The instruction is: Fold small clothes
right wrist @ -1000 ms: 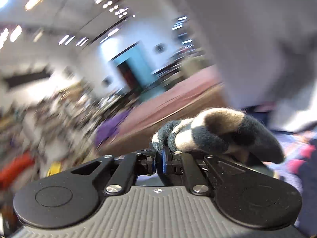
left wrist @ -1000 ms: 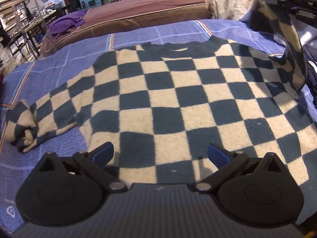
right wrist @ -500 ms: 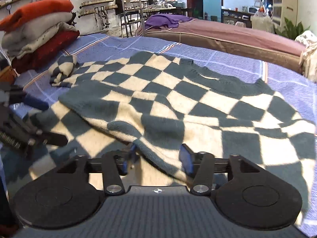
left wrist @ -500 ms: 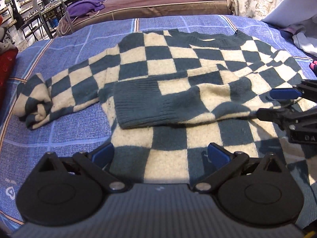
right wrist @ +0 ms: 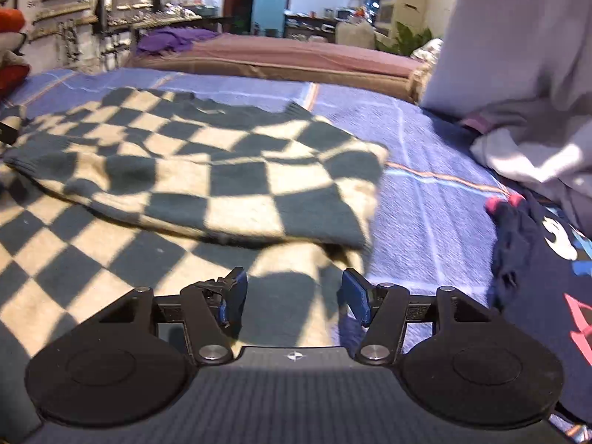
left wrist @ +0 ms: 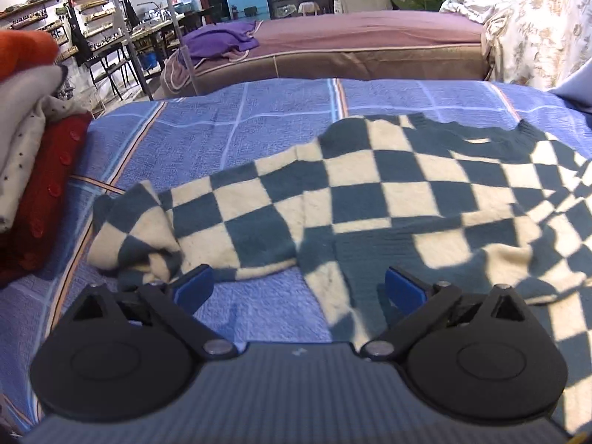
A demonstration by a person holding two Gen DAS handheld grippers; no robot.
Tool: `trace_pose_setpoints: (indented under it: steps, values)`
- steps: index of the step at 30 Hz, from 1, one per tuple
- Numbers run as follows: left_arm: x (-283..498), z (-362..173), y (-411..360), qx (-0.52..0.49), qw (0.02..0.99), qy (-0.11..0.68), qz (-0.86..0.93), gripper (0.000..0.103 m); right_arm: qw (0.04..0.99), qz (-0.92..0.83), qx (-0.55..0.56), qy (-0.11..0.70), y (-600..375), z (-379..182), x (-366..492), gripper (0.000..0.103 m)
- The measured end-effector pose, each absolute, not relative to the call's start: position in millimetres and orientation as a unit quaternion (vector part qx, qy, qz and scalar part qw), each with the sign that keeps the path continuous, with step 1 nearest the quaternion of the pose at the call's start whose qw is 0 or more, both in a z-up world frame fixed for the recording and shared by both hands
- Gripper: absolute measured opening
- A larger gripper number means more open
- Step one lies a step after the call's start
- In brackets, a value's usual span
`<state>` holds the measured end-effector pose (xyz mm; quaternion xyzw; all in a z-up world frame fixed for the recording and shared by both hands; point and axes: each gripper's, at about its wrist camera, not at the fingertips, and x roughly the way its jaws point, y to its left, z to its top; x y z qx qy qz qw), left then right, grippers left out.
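A teal-and-cream checkered sweater [left wrist: 388, 199] lies flat on the blue quilt [left wrist: 229, 133]. One sleeve is folded across its body [right wrist: 207, 177]. The other sleeve stretches out to the left and ends in a bunched cuff [left wrist: 133, 233]. My left gripper [left wrist: 299, 286] is open, low over the quilt, just in front of that outstretched sleeve and the sweater's side edge, holding nothing. My right gripper [right wrist: 294, 296] is open above the sweater's lower right part, near its right edge, with only cloth lying beneath the blue pads.
A stack of folded clothes in orange, grey and red [left wrist: 29, 140] stands at the left edge of the quilt. Dark printed clothes [right wrist: 547, 259] and a person's pale garment [right wrist: 525, 74] are at the right. A brown bed [left wrist: 355, 48] lies beyond.
The right gripper carried the sleeve over the sweater's body, let it go and opened, then drew back to the right. The left gripper shifted left toward the outstretched sleeve.
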<state>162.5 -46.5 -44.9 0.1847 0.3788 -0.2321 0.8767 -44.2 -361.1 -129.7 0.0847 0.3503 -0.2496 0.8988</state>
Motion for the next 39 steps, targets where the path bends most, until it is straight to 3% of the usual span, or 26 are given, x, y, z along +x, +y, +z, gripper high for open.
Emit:
trace_pose_setpoints:
  steps: [3, 9, 10, 13, 16, 20, 32, 39]
  values:
    - [184, -56, -55, 0.179, 0.87, 0.397, -0.231, 0.095, 0.892, -0.257, 0.159, 0.336, -377, -138, -56, 0.097]
    - [180, -65, -86, 0.188, 0.861, 0.385, -0.275, 0.093, 0.895, -0.255, 0.117, 0.347, -363, -138, -47, 0.102]
    - [177, -69, -91, 0.192, 0.857, 0.383, -0.286, 0.087, 0.895, -0.256, 0.121, 0.346, -363, -139, -49, 0.103]
    - [178, -80, -103, 0.202, 0.839, 0.398, -0.313, 0.054, 0.894, -0.256, 0.13, 0.344, -366, -140, -49, 0.103]
    - [187, -87, -100, 0.178, 0.834, 0.412, -0.321, 0.05, 0.895, -0.254, 0.128, 0.345, -366, -140, -50, 0.103]
    - [200, -85, -85, 0.107, 0.823, 0.441, -0.342, 0.017, 0.896, -0.253, 0.133, 0.34, -367, -141, -52, 0.103]
    - [210, -49, -108, 0.148, 0.853, 0.37, -0.337, 0.012, 0.905, -0.26, 0.075, 0.329, -371, -132, -48, 0.103]
    - [249, -45, -125, 0.11, 0.861, 0.375, -0.325, 0.012, 0.917, -0.254, 0.063, 0.302, -379, -123, -29, 0.101]
